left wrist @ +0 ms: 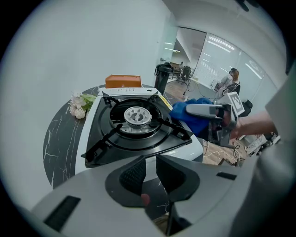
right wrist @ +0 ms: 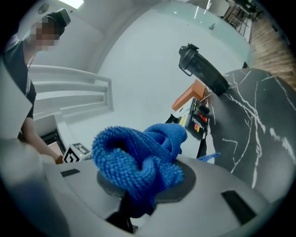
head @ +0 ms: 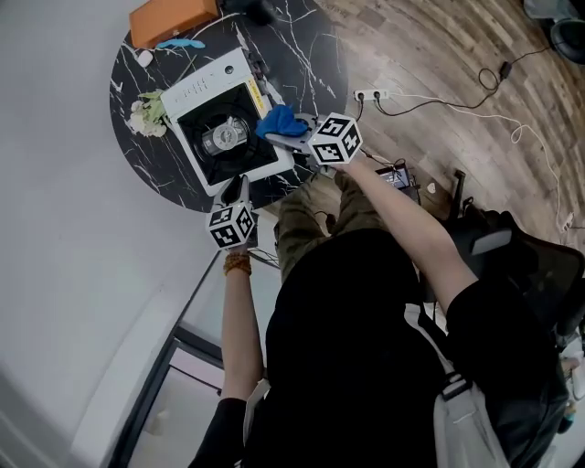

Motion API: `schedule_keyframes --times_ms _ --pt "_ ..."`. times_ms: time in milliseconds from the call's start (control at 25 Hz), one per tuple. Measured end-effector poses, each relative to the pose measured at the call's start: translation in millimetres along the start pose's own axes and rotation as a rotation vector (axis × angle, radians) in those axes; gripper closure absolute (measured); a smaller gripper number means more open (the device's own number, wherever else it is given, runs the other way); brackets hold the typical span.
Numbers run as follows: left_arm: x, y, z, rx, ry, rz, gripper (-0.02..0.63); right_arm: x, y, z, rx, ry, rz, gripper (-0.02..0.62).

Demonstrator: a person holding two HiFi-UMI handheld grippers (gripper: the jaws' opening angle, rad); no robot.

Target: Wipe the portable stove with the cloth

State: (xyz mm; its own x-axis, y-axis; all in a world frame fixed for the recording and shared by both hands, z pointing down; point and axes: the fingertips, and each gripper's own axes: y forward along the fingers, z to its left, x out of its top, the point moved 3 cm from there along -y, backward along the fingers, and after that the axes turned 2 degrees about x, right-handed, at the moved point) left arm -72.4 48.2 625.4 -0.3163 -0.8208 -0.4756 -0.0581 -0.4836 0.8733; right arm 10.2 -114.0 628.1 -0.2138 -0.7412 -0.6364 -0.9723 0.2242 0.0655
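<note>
In the head view, a round black marble surface (head: 306,55) filled the upper left of the frame. At its left rim lay a bunch of pale flowers (head: 146,114). Above them, at the top of the frame, sat an orange box (head: 169,18) with a small blue item (head: 180,43) just below it. The stove (head: 208,91) stood in the middle of the surface, white with a black top and a metal burner at its centre.

The left gripper (head: 243,186) pointed steeply down at the stove's lower edge, by the near rim of the surface. In the left gripper view its jaws stood slightly apart with a narrow gap. Nothing was pinched between the pads, and the stove's white side showed through the gap just beyond the tips.

To the right, the blue cloth (head: 279,121) was at the stove's right edge, bunched in the right gripper (head: 291,137). In the right gripper view those jaws were closed on the cloth, and its looped folds bulged over them and hid the pads. Whether the cloth touched the stove could not be told. Beyond it in that view a black jug (right wrist: 203,69) stood near the orange box on the surface.

Farther right in the head view was a wood floor (head: 439,55), with a white power strip (head: 370,94) lying just off the surface's right rim.
</note>
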Motion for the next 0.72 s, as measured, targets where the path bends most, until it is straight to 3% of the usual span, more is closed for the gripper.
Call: schedule_keyframes --times_ms 200,360,440,480,520,720 --pt "0.2 0.5 -1.9 -0.001 0.004 -0.002 0.535 -38.7 -15.7 32.9 0.076 -0.054 0.115 0.499" --pt "-0.5 2.3 -3.0 -0.036 0.003 0.008 0.534 -68.8 -23.3 62.2 0.188 -0.178 0.323 0.500" --pt "-0.2 -2.1 -11.1 -0.135 -0.024 0.025 0.464 -82.3 -32.1 81.5 0.284 -0.229 0.447 0.500" --pt "3.4 -7.7 -19.4 -0.208 -0.040 0.017 0.369 -82.4 -36.6 89.4 0.305 -0.285 0.483 0.500" --pt "10.0 -16.4 -29.9 -0.289 -0.057 -0.009 0.318 -76.9 -40.3 95.8 0.299 -0.373 0.496 0.499" --pt "55.1 -75.2 -90.2 -0.650 -0.131 -0.190 0.311 -41.4 -29.3 135.8 0.204 -0.955 0.468 0.499"
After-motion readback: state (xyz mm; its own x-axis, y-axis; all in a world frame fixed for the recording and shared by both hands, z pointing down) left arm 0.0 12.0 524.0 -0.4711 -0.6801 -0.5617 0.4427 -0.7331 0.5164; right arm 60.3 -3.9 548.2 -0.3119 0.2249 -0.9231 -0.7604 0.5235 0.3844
